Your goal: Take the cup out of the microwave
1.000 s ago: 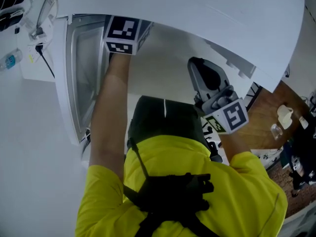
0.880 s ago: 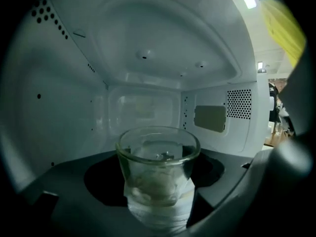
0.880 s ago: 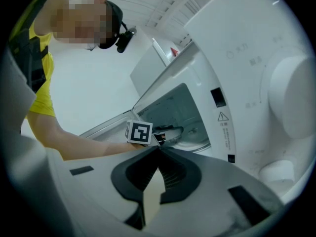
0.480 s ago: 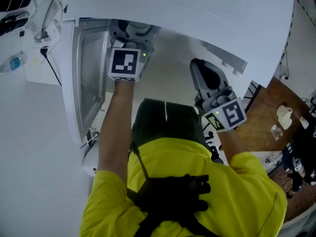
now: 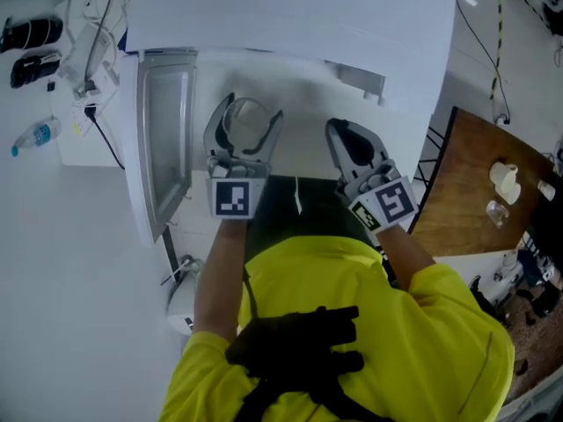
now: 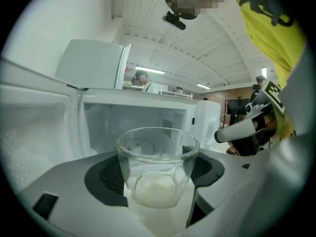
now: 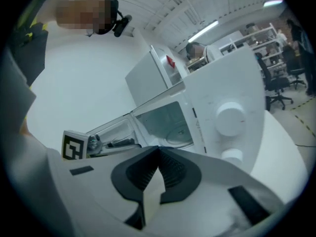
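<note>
A clear glass cup (image 5: 245, 123) with a pale residue at its bottom (image 6: 157, 174) sits between the black pads of my left gripper (image 5: 249, 114), which is shut on it. The cup is held in front of the white microwave (image 5: 290, 25), outside the open cavity (image 6: 138, 125). The microwave door (image 5: 163, 152) stands open at the left. My right gripper (image 5: 345, 137) hovers to the right of the cup, its jaws shut on nothing (image 7: 158, 151). In the right gripper view the empty cavity (image 7: 165, 125) and the two knobs (image 7: 231, 120) show beyond the jaws.
A water bottle (image 5: 35, 136) and a white box with cables (image 5: 84, 104) lie on the white counter to the left. A wooden table (image 5: 475, 192) with small white items stands at the right. My yellow-sleeved body fills the lower middle.
My left gripper has drawn back out of the microwave toward me, bringing the glass cup with it. The right gripper shifted slightly left and stayed shut.
</note>
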